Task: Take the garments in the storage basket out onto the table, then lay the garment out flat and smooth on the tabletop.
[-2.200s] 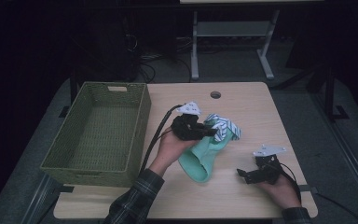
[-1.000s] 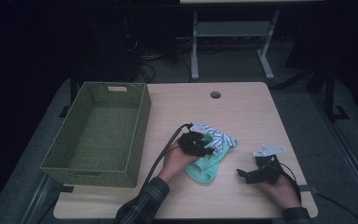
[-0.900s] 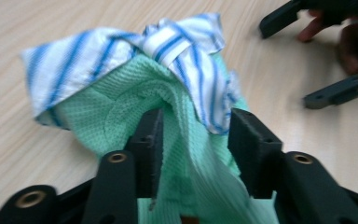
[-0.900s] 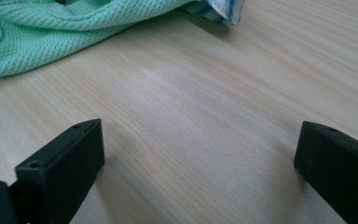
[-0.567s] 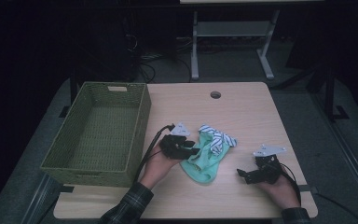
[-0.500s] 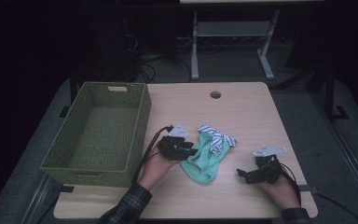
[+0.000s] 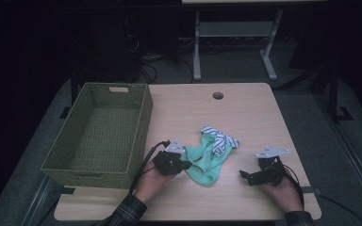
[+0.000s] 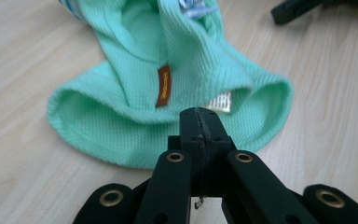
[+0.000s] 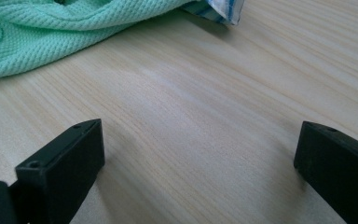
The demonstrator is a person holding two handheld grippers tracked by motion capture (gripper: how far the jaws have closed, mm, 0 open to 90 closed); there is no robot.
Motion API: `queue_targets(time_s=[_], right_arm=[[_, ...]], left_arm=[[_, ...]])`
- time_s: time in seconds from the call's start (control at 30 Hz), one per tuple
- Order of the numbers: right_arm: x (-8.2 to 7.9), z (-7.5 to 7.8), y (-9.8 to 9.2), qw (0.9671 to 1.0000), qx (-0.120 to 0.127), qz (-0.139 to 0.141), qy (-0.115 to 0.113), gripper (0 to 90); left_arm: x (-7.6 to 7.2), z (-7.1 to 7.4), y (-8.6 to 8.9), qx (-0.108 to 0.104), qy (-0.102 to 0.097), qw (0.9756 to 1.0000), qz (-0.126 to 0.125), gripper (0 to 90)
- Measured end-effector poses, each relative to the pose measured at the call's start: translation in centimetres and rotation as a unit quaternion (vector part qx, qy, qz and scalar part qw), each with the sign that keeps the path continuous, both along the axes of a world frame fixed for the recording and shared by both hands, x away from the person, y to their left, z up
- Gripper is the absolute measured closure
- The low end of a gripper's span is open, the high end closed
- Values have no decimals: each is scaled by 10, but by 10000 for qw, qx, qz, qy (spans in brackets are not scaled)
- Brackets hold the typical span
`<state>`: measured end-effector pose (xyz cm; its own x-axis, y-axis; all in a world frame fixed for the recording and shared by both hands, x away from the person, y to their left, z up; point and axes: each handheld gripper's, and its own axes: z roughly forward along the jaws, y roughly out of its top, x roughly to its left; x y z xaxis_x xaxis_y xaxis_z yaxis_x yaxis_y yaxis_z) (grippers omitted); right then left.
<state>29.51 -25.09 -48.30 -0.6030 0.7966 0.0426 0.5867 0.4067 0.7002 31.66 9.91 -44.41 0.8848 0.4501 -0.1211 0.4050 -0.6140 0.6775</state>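
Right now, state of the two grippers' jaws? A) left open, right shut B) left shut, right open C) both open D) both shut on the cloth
B: in the left gripper view the left gripper has its jaws pressed together just short of the green garment, while the right gripper view shows the right gripper with jaws wide apart over bare table.

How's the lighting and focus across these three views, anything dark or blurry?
High view: dim overall, the room behind the table almost black, the green basket still readable. Left gripper view: bright and even, the mint garment sharp, the closed jaws at the bottom soft. Right gripper view: well lit, wood grain clear, the near open jaws slightly blurred.
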Motion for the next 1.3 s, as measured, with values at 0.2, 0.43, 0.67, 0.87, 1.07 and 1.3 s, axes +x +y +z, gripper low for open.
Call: queue_targets(time_s=[0.2,0.43,0.67,0.87,1.07,1.3], right_arm=[[-1,0,0,10000,6,7,-6,14],[-1,2,-2,9999,89,79,-12,132],[4,20,-2,9991,344,184,-170,234],[16,40,4,9970,626,321,-316,361],[28,50,13,9965,612,425,-372,398],[38,54,17,9966,602,464,-319,481]], left_arm=[[4,-11,-4,275,-8,9996,16,886],[3,-15,-8,333,-2,9994,11,889],[3,-14,-11,486,-40,9988,-41,888],[4,-14,-11,450,23,9990,-23,886],[6,-13,-11,492,63,9988,-53,885],[6,-14,-12,404,181,9990,19,875]])
